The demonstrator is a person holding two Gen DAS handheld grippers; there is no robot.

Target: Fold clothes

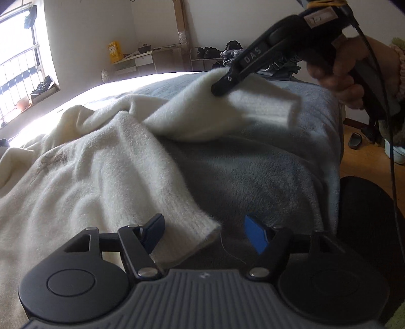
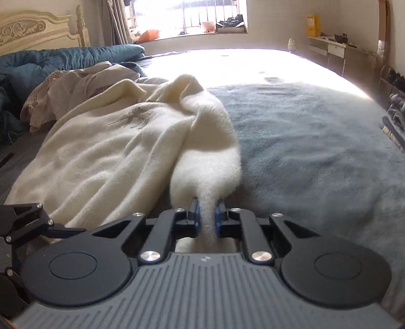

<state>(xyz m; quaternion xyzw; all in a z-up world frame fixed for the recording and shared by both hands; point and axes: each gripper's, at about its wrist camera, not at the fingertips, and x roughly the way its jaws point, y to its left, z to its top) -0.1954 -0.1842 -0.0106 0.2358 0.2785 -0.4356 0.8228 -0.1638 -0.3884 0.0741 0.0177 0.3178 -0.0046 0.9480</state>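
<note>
Right gripper (image 2: 207,215) clenched on cream sweater (image 2: 106,157) sleeve (image 2: 210,141), lifted ahead. Left gripper (image 1: 205,231) released, sweater hem corner (image 1: 200,227) between its fingers, untouched, over grey blanket (image 1: 265,177).

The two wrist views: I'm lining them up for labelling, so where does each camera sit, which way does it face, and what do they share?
Left wrist: sits on the left tool, faces across the bed's corner toward a desk; its open fingers straddle the sweater hem; the right tool and the hand holding it show.
Right wrist: sits on the right tool, faces up the bed toward the window; its fingers pinch a sleeve.
Shared: sweater, grey blanket, desk, window.
</note>
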